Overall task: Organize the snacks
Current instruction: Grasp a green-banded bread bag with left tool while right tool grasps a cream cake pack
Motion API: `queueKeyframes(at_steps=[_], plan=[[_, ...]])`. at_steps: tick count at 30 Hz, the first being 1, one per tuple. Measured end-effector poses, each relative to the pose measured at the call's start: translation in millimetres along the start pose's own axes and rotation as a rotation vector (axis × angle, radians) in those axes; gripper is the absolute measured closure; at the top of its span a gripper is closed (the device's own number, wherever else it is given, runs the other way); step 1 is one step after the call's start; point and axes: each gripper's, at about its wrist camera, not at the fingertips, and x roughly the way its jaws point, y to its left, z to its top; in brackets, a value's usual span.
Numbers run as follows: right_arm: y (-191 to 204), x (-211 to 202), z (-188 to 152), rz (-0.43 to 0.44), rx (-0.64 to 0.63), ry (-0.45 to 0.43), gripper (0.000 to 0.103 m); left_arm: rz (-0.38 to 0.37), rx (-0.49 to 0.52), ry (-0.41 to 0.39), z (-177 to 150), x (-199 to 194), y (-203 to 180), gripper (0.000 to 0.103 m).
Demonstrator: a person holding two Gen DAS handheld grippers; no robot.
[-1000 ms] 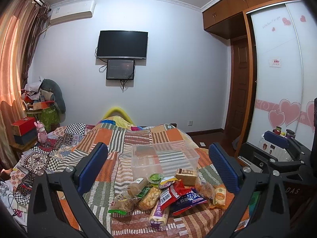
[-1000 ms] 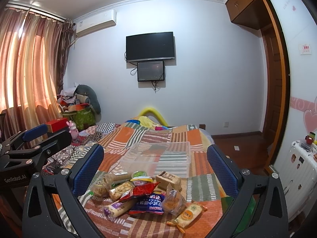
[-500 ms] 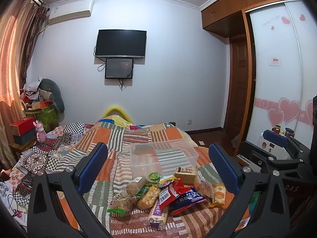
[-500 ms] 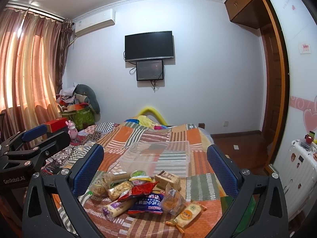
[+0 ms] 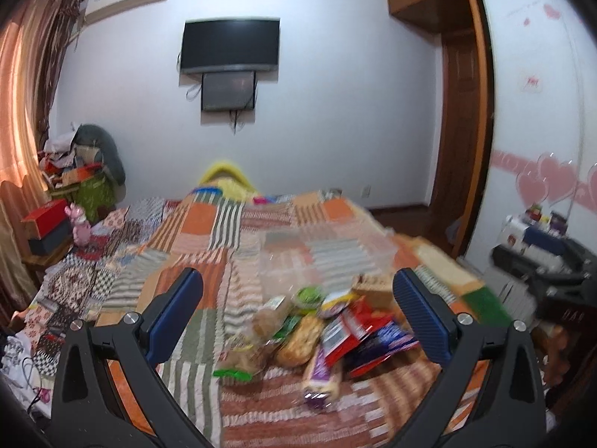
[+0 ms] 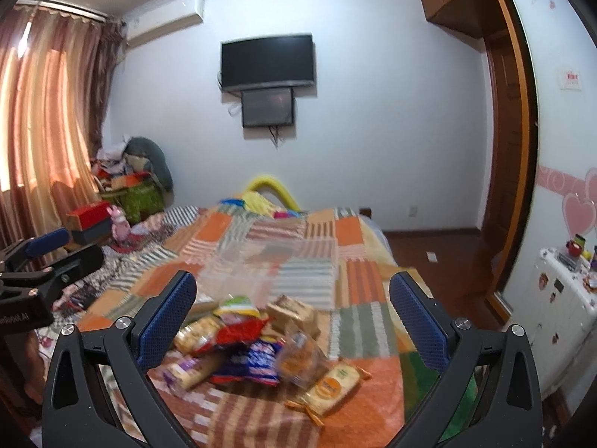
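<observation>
A pile of snack packets point(image 5: 313, 332) lies on the near end of a patchwork bed; it also shows in the right wrist view point(image 6: 253, 343). Behind it stands a clear plastic bin point(image 5: 324, 257), seen too in the right wrist view point(image 6: 268, 272). My left gripper point(image 5: 298, 313) is open and empty, above and short of the pile. My right gripper point(image 6: 293, 315) is open and empty, also short of the pile. A yellow packet point(image 6: 330, 384) lies at the pile's near right edge. The right gripper shows at the far right of the left view point(image 5: 548, 272).
The patchwork bed point(image 5: 209, 231) fills the middle. A cluttered side table with boxes point(image 5: 52, 224) stands left by the curtain. A white cabinet point(image 6: 559, 310) and a wardrobe door are on the right. A TV point(image 5: 231, 44) hangs on the far wall.
Both grippers have tilted down and moved closer to the snack pile, which now sits higher and larger between the fingers. Both views are blurred by motion. Both stay open.
</observation>
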Motion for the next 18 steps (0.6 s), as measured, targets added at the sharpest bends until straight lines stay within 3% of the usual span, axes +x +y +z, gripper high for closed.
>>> queueKeyframes(at_steps=[9,12,14,18], plan=[[-35,32,-32,-0.064,0.028,0.209,0.014,0.009,-0.012,0.176,-43,50,32,0.000],[-42,41,-41,-0.069,0.056,0.275,0.018,0.003,-0.046,0.237,-55,68,45,0.006],[-47,46,-47,-0.064,0.083,0.315,0.020,0.018,-0.063,0.278,-63,80,52,0.017],[-55,57,-59,-0.048,0.133,0.378,0.025,0.034,-0.066,0.343,-74,104,64,0.021]])
